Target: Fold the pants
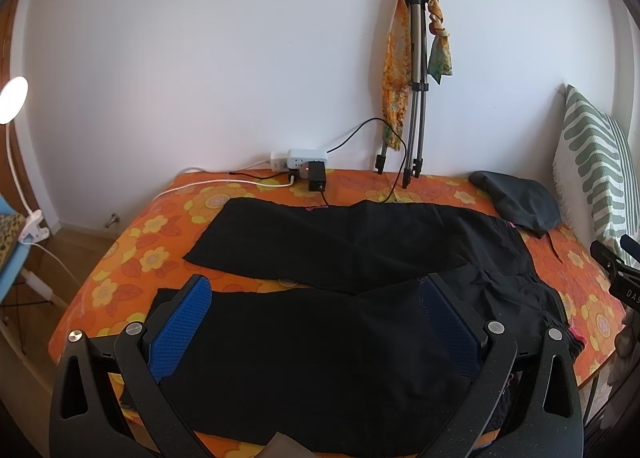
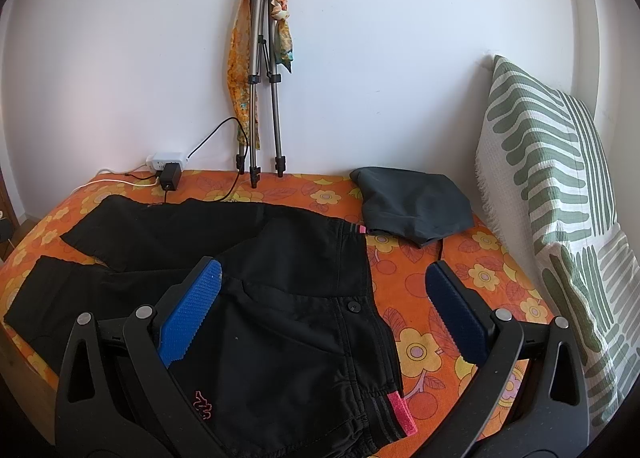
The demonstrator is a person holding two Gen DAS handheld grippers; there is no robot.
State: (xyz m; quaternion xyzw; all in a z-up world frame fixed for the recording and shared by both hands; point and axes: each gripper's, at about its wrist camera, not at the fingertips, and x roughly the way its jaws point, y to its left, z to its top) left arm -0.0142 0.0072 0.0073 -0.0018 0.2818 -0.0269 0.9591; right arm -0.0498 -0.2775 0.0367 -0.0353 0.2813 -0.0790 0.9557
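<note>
Black pants (image 1: 360, 258) are spread flat on a bed with an orange flowered sheet (image 1: 132, 234). Waistband sits to the right, both legs run off to the left with a sliver of sheet showing between them. In the right wrist view you can see a button (image 2: 353, 306) near the waistband, a pink tab (image 2: 401, 412) at the near corner and a small pink logo (image 2: 202, 408) stitched on the near side.

Left gripper (image 1: 316, 294) hangs over the near leg, blue pads spread wide, nothing pinched between them. Can't tell if it's actually touching the fabric or just above it. Right gripper (image 2: 324, 282) is over the waist end, also spread wide and empty: its left pad (image 2: 190, 312) is above the black fabric, its right pad (image 2: 456, 318) is above bare sheet just past the waistband.

Other stuff: a dark grey garment (image 2: 416, 206) lies bunched at the far right, its edge at the far corner of the waistband. A green and white pillow (image 2: 560, 194) leans up on the right. At the far wall there's a folded tripod (image 2: 260, 78) with an orange scarf (image 2: 240, 70) draped on it, plus a white power strip (image 1: 298, 162) with a black adapter (image 1: 316, 178) plugged in. A lit clip lamp (image 1: 14, 98) is off to the far left.
</note>
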